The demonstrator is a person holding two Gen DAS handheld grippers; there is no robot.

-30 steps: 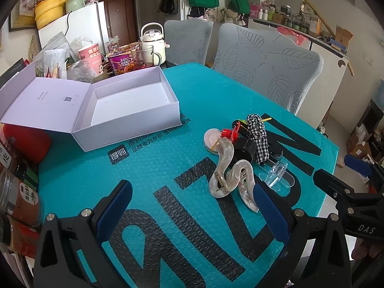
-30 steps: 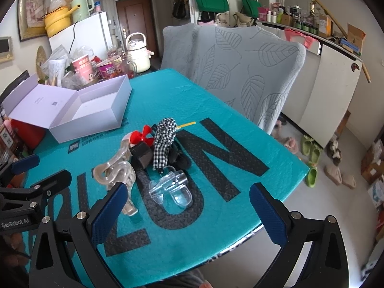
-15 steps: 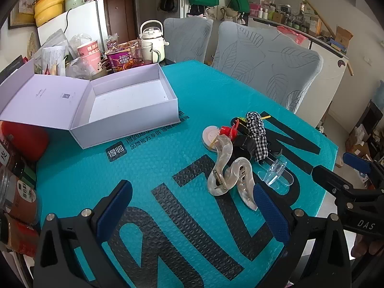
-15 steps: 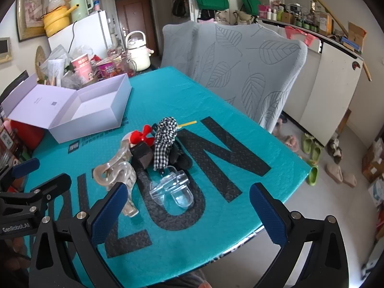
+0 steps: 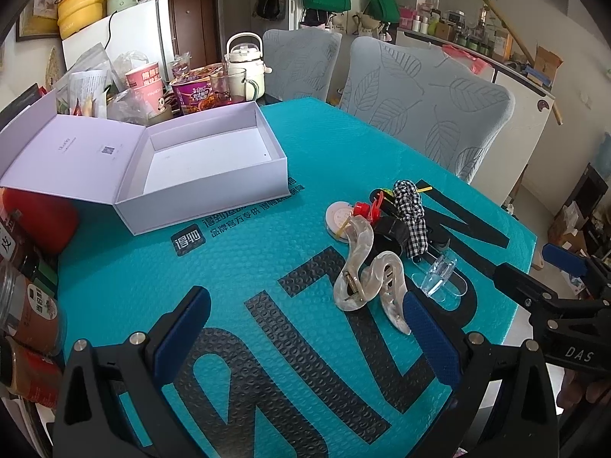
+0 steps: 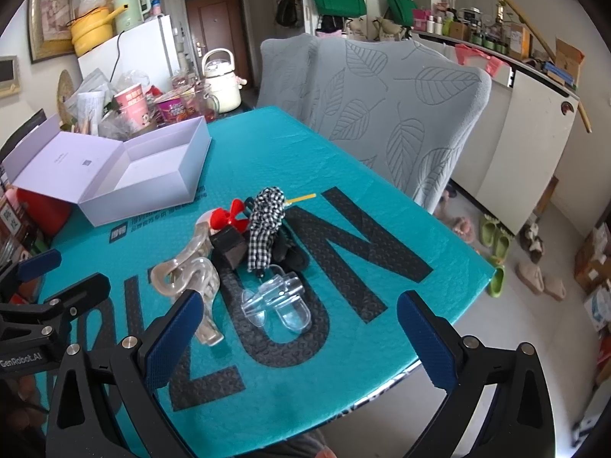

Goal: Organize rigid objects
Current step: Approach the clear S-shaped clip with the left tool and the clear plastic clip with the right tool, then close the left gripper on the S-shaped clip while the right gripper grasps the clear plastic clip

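Hair accessories, the rigid objects to be organised, lie heaped near the middle of the table [image 5: 236,267], well apart from the open white box [image 5: 198,168] at far left, whose lid is folded back and whose tray shows nothing inside, so it is presumably the destination. Reading the heap left to right: a round white disc [image 5: 338,215], a red clip [image 5: 366,208], a pearly wavy claw clip [image 5: 362,267] resting partly on the disc, a black block [image 5: 389,233], a checked fabric tie [image 5: 412,213] and a clear plastic clip [image 5: 439,278] nearest the table's right edge. Left gripper [image 5: 305,328] hovers with jaws spread wide and empty just short of the wavy clip; right gripper [image 6: 294,332] hangs likewise open and empty beside the clear clip, suggesting a first pick is pending. Teal bubble-textured sheeting with large black letters covers the table; jars, cups and a kettle [image 5: 244,65] crowd the left and far side, and two grey leaf-patterned chairs [image 5: 427,103] stand behind.
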